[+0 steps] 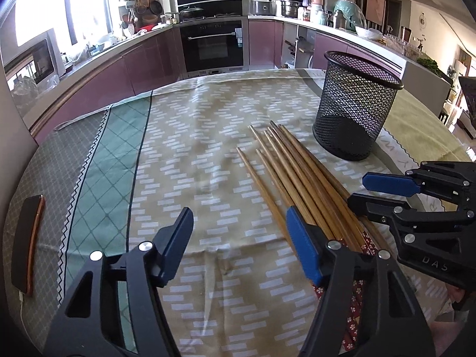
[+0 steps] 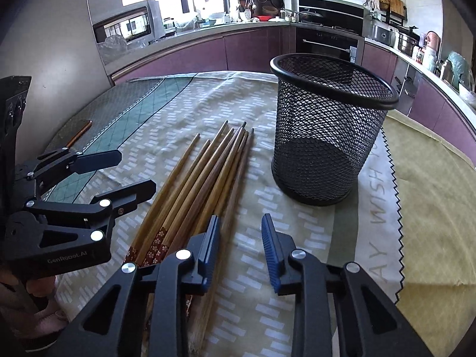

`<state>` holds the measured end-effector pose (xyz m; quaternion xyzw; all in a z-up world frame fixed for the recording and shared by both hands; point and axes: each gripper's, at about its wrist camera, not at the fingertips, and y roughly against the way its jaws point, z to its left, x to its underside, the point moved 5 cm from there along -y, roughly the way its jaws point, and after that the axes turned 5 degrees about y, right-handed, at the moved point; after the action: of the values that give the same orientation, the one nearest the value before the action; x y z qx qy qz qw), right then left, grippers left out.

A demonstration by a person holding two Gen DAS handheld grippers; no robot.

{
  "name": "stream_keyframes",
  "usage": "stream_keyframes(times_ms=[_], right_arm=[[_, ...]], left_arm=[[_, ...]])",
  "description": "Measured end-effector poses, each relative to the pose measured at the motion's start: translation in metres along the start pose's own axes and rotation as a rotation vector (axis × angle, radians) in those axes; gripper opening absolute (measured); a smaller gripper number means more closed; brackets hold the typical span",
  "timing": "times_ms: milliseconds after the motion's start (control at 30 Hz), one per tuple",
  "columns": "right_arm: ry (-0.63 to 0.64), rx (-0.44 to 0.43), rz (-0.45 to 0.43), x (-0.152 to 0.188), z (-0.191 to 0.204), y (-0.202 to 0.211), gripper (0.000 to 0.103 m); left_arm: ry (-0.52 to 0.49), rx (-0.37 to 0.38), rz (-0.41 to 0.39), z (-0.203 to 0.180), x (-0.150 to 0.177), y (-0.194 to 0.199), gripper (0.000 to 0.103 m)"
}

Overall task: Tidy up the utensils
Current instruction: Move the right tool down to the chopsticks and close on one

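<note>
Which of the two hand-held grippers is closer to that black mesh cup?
The right hand-held gripper. It sits just on the near side of the mesh cup, by the chopsticks. The left hand-held gripper is on the chopsticks' far side, farther away.

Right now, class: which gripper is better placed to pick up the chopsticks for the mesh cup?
Probably the right gripper: it hovers beside the chopsticks, with the mesh cup just ahead. The left gripper mostly straddles bare tablecloth, farther from the cup.
</note>
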<state>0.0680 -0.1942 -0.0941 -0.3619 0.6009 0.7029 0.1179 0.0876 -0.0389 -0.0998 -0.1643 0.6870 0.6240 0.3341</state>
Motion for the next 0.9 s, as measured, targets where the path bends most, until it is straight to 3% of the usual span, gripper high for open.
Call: stream_keyframes(times_ms=[133, 300, 433, 667, 833, 900], right_arm=[[0.020, 0.003, 0.030, -0.004, 0.000, -0.005, 0.026], [0.035, 0.017, 0.059, -0.015, 0.003, -0.018, 0.014], [0.017, -0.011, 0.061, -0.019, 0.001, -0.022, 0.010], [-0.061, -0.086, 0.046, -0.016, -0.011, -0.017, 0.006], [-0.086, -0.110, -0.010, -0.016, -0.017, -0.001, 0.006], [-0.082, -0.118, -0.032, -0.016, -0.018, 0.006, 0.006]], left_arm=[[-0.011, 0.016, 0.016, -0.004, -0.004, -0.008, 0.061], [-0.014, 0.032, 0.056, -0.007, -0.010, -0.025, 0.057], [-0.011, 0.047, 0.062, -0.006, -0.013, -0.030, 0.054], [0.050, 0.108, 0.076, 0.002, -0.015, -0.028, 0.015], [0.106, 0.152, 0.070, 0.009, -0.016, -0.024, 0.010], [0.108, 0.167, 0.068, 0.009, -0.015, -0.018, 0.001]])
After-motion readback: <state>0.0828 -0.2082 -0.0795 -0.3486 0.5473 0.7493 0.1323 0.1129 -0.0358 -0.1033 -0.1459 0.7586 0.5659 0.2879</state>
